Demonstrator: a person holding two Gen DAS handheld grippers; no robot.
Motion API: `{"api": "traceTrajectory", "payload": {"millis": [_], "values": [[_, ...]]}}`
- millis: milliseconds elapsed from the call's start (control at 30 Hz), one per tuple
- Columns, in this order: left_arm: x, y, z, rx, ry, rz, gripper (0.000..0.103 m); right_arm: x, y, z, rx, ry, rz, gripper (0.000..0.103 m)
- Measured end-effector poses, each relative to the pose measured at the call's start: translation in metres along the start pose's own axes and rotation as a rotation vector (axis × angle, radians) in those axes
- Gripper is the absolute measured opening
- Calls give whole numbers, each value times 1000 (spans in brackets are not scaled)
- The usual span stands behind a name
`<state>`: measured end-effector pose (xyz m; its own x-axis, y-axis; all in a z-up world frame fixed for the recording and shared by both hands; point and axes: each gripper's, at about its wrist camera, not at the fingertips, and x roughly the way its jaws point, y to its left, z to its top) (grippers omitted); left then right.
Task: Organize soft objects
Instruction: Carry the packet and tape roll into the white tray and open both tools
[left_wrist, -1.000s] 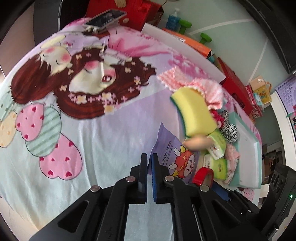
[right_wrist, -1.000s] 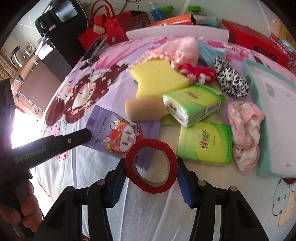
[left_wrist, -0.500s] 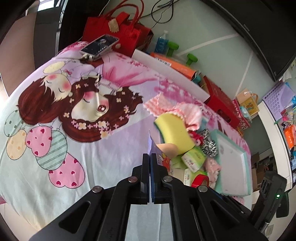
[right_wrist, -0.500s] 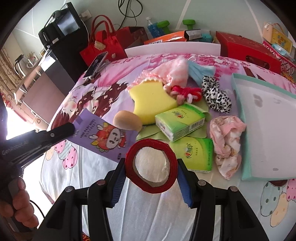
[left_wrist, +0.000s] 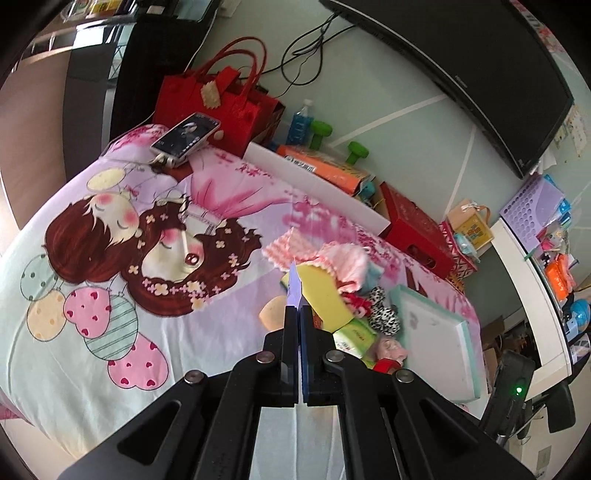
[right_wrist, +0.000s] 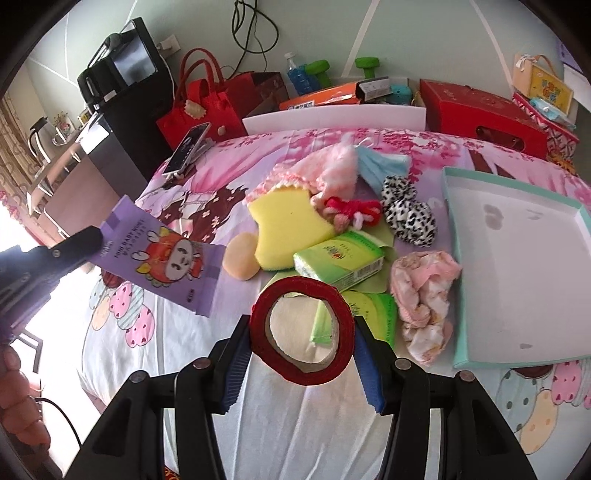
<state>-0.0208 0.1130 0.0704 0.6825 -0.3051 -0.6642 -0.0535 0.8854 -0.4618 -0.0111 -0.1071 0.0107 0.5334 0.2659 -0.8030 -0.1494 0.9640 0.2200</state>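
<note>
Lifting two picks clear of the bed's pile.
My left gripper is pinching the purple wipes pack by its edge; my right gripper is clamping the red tape roll across its rim, keeping both off the clutter.

Left gripper with black angular arms, silver round screws, right gripper with ridged blue finger pads
</note>
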Motion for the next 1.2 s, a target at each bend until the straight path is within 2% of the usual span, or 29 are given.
{"api": "traceTrajectory", "payload": {"millis": [267,467,667,1000,1200], "values": [[7,-37,9,73,25,-21,0,-26,-28,16,33,-45,-101,55],[30,-93,14,174,62,-79,0,-43,-70,34,110,-65,-236,55],[58,-148,14,268,101,-138,0,-48,-125,43,226,-75,-306,55],[104,-226,5,409,160,-210,0,-52,-218,28,407,-53,-443,55],[131,-251,-10,441,216,-252,0,-57,-259,12,481,-25,-557,55]]}}
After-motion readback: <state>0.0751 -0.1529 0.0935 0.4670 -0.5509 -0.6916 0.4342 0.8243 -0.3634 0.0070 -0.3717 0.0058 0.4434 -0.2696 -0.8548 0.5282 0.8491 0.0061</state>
